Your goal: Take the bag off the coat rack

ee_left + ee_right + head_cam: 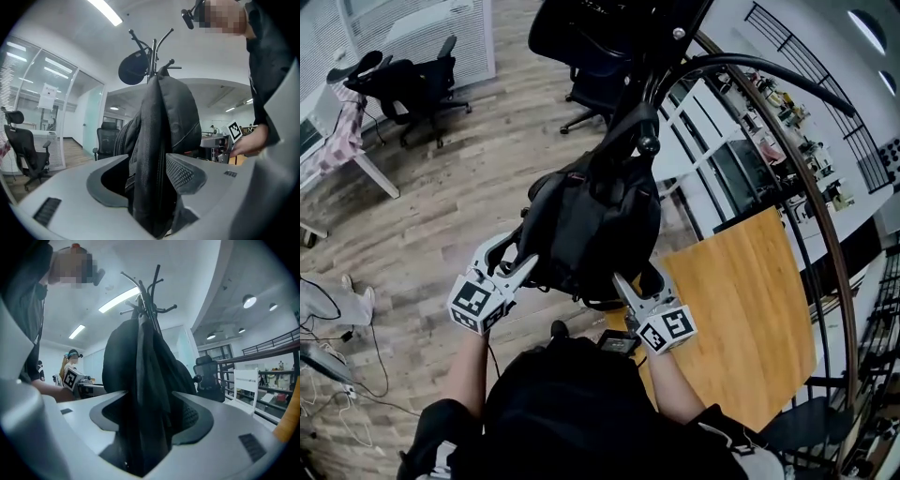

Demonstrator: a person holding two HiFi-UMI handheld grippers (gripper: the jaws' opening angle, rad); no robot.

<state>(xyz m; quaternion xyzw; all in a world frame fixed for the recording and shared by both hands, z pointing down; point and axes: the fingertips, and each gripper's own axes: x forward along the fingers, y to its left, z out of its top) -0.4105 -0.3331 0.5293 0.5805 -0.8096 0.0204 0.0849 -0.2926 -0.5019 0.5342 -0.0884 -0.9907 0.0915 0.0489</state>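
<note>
Black bag (591, 225) hung up-and-down on rack (649, 141), mid frame. You held left tongs (517, 255), right tongs (639, 284) wide apart at its bottom sides, bag between both, not squeezed.

**Obstacles**
- The bag (591, 220) fills the gap between your left gripper's (511, 255) fingers (187, 171). It does the same at your right gripper (639, 281).
- The coat rack's (153, 51) hooks spread directly above the bag.
- A wooden tabletop (750, 309) lies to your right, its left edge just beside the right gripper.
- A curved railing (811, 202) runs past the tabletop's far edge.
- An office chair (595, 89) stands behind the rack.

**Free room**
- There is open floor (431, 220) to the left of your left gripper.
</note>
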